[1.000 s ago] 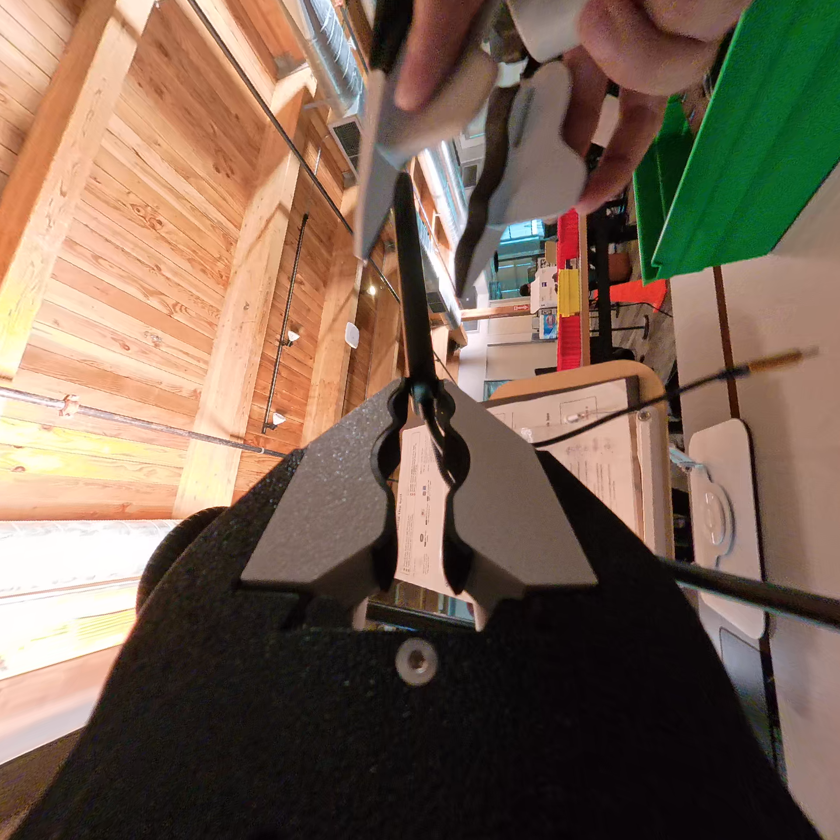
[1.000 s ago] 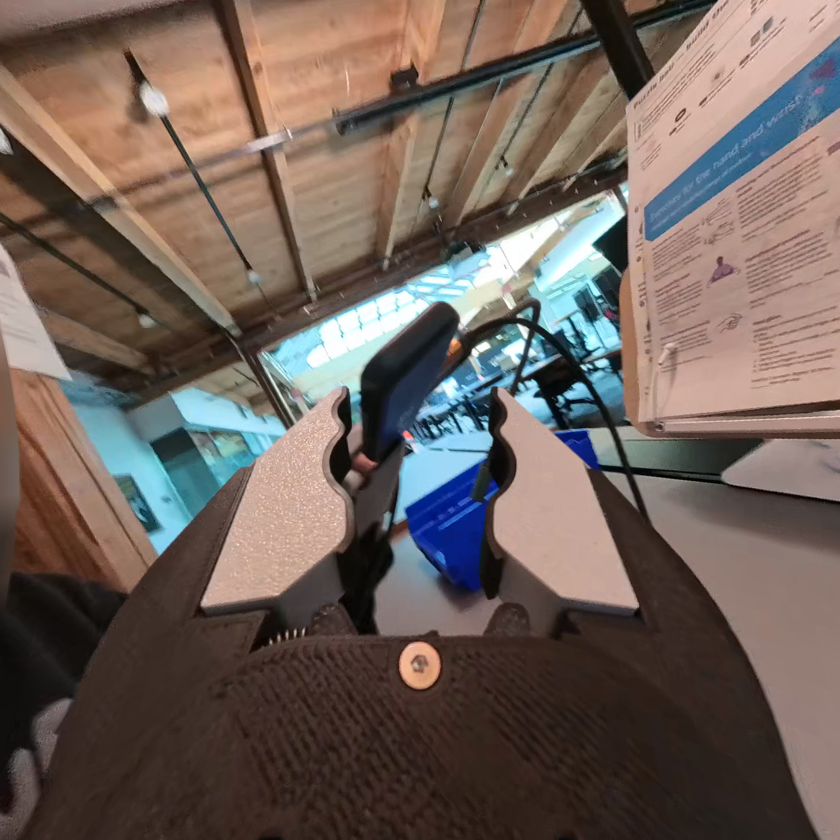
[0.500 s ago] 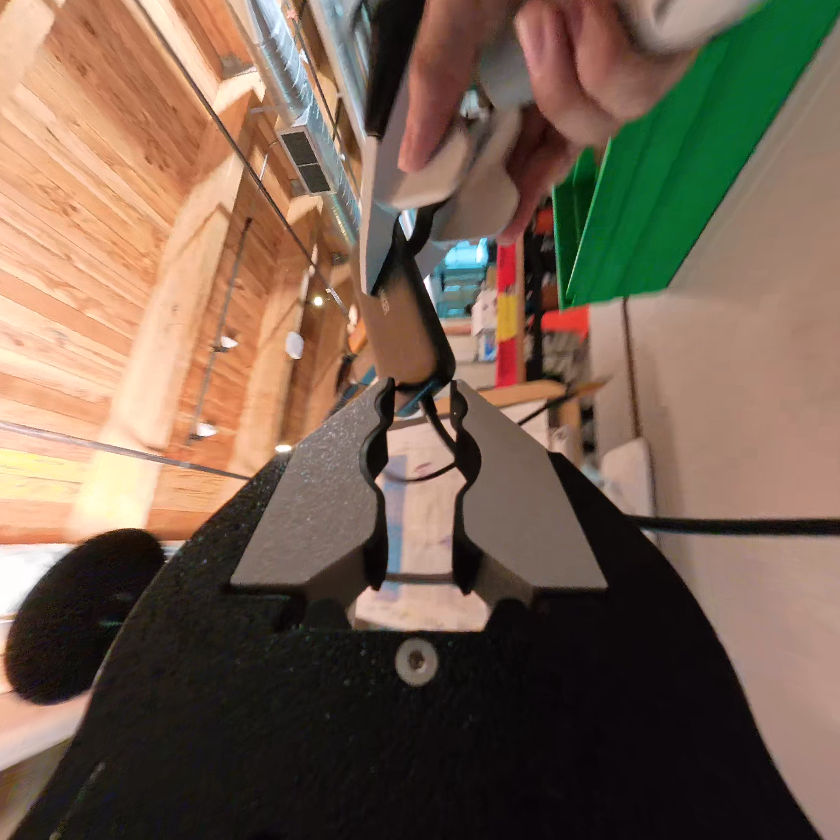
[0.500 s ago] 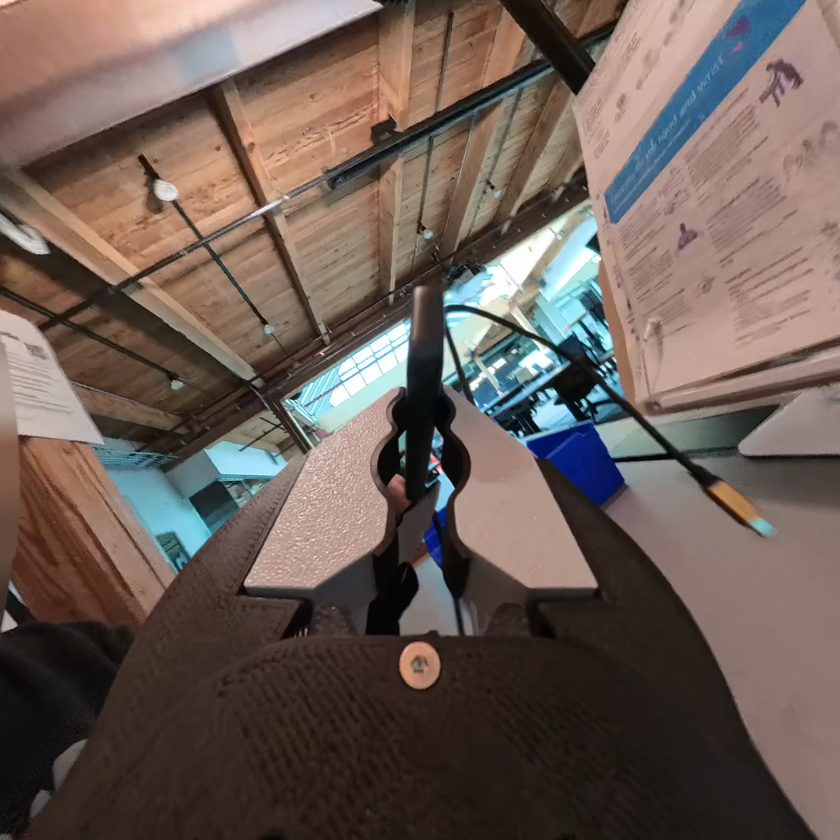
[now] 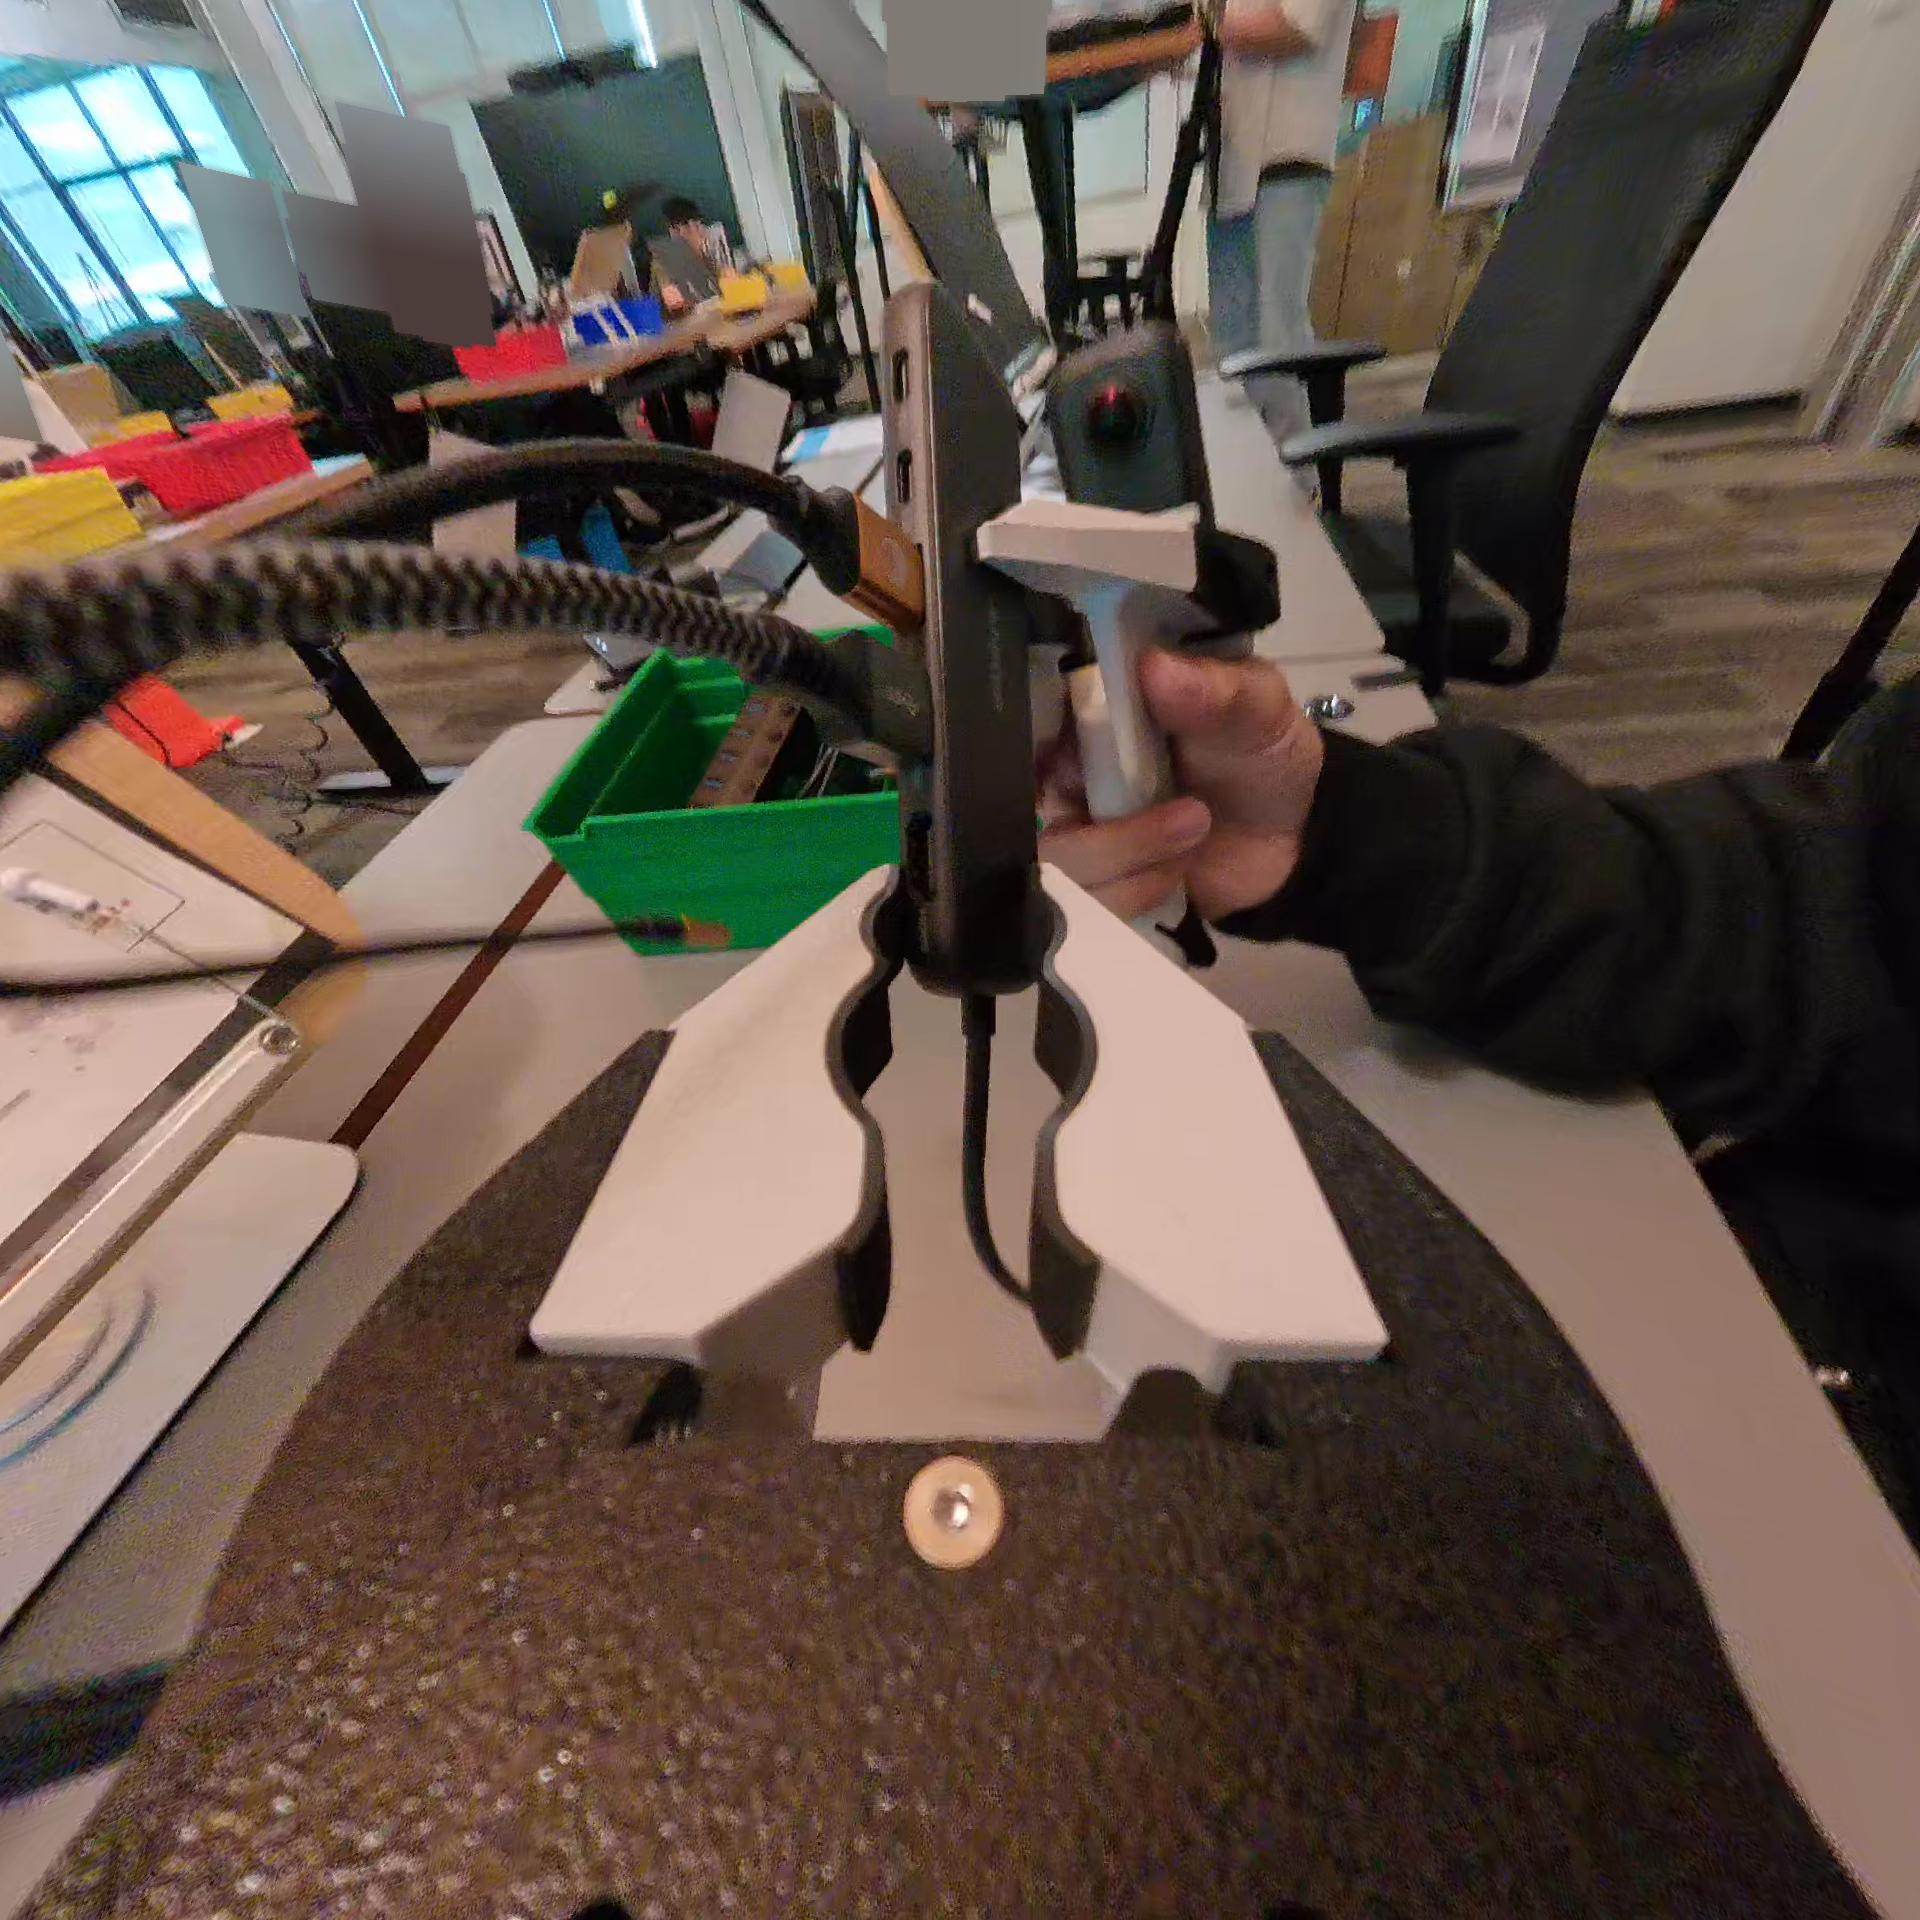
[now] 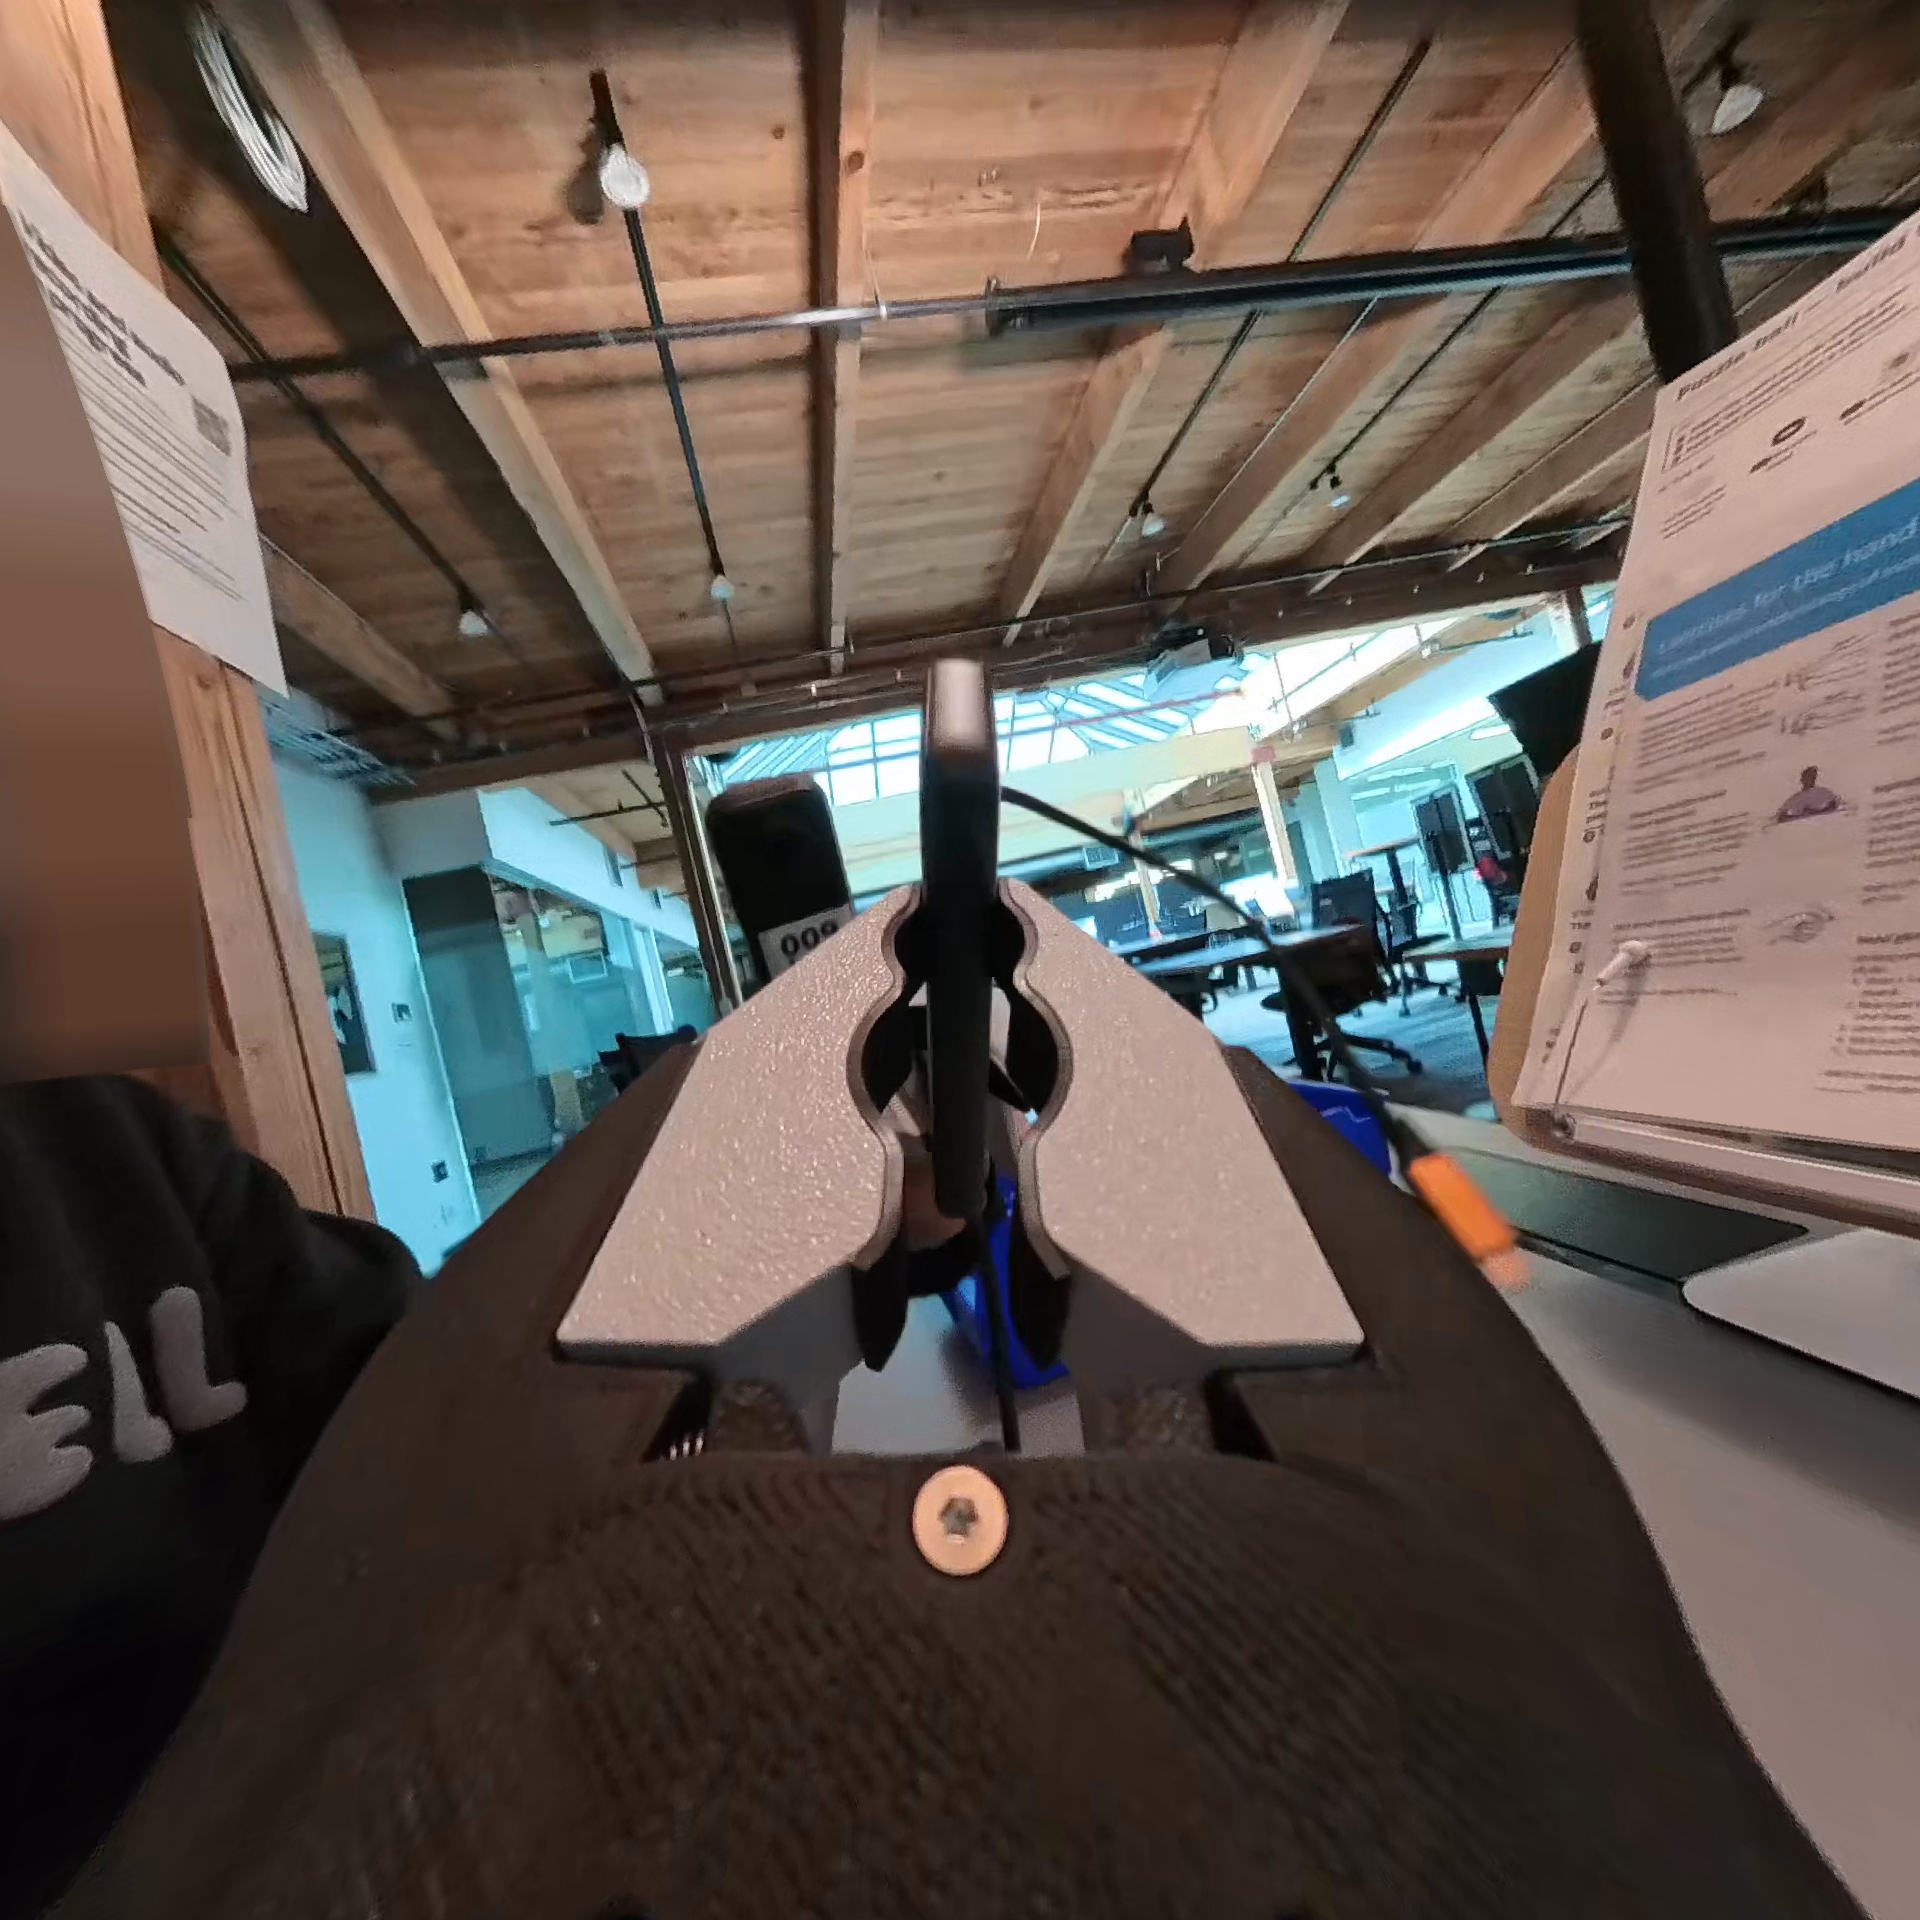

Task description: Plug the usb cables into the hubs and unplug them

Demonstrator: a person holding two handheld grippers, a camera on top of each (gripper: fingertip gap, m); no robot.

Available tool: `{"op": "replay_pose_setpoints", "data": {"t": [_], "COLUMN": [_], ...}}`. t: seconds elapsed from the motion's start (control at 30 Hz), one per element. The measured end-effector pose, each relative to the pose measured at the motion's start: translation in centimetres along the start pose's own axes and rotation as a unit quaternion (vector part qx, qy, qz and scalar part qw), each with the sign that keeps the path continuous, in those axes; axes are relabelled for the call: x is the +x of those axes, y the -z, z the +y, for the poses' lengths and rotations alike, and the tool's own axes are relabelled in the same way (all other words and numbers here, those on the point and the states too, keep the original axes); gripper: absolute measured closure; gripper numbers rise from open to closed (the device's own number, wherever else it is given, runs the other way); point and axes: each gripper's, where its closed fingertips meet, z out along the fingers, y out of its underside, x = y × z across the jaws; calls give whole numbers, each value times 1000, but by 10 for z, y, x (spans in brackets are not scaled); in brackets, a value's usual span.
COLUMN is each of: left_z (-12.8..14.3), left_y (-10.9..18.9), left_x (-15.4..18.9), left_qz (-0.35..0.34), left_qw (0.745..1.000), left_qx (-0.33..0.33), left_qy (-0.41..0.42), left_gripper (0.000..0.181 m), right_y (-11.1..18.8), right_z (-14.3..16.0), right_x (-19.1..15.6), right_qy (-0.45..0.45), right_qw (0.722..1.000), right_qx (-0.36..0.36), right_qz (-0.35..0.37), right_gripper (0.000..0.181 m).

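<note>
A dark grey USB hub (image 5: 961,727) stands upright above the grey table (image 5: 1455,1195). My left gripper (image 5: 966,914) is shut on its lower end, and the hub's own thin cable (image 5: 977,1143) runs down between the fingers. A braided cable (image 5: 416,597) and a cable with a brown-orange plug (image 5: 883,566) sit in the hub's left side. My right gripper (image 6: 958,902) is shut on the hub (image 6: 956,790), seen edge-on. Its white fingers (image 5: 1101,545) clamp the hub's middle from the right. A thin black cable with an orange plug (image 6: 1455,1210) hangs free.
A green bin (image 5: 707,842) holding more hubs stands just behind the hub. A board with paper sheets (image 5: 156,904) on a white stand base (image 5: 156,1299) is at the left, also in the right wrist view (image 6: 1745,883). A black office chair (image 5: 1558,364) is at the far right.
The right gripper went from open to shut on the hub. The left view swung from the wooden wall to level over the table, and the hub's lower end now sits clamped between the left jaws.
</note>
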Motion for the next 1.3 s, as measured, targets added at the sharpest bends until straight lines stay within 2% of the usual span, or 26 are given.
{"op": "replay_pose_setpoints", "data": {"t": [0.07,0.13,0.17,0.23,0.27,0.33,0.43,0.5,0.57,0.67,0.83,0.93,1.07,1.3], "left_z": [8,18,21,20,18,17,25,23,21,22,22,24,24,23], "left_y": [2,8,11,18,20,19,18,18,16,17,20,23,21,24], "left_x": [-10,-27,-34,-47,-50,-44,-41,-42,-39,-39,-41,-45,-43,-45], "left_qz": [-27,-83,-111,-172,-191,-179,-170,-182,-179,-182,-184,-188,-186,-190], "left_qw": [999,988,974,940,923,893,857,840,839,823,818,813,810,808], "left_qx": [-23,-56,-77,-103,-107,-105,-135,-137,-128,-133,-136,-145,-145,-144], "left_qy": [-33,-120,-179,-275,-317,-399,-468,-492,-497,-522,-528,-532,-537,-539], "left_gripper": [170,172,172,172,172,173,172,172,172,172,172,172,172,172], "right_y": [2,8,10,13,14,14,13,15,17,15,16,16,18,17], "right_z": [8,12,14,21,23,27,36,54,67,67,67,59,58,57], "right_x": [14,32,40,44,45,39,24,21,26,24,22,26,30,31], "right_qy": [-2,-3,-15,-51,-71,-102,-120,-110,-81,-77,-86,-62,-32,47], "right_qw": [999,994,991,988,987,987,984,976,971,972,972,976,977,972], "right_qx": [-28,-49,-60,-81,-88,-95,-127,-184,-219,-216,-215,-201,-200,-217], "right_qz": [43,98,121,119,115,84,37,36,57,54,45,60,68,78], "right_gripper": [160,141,126,112,109,109,117,118,127,137,126,124,136,136]}}
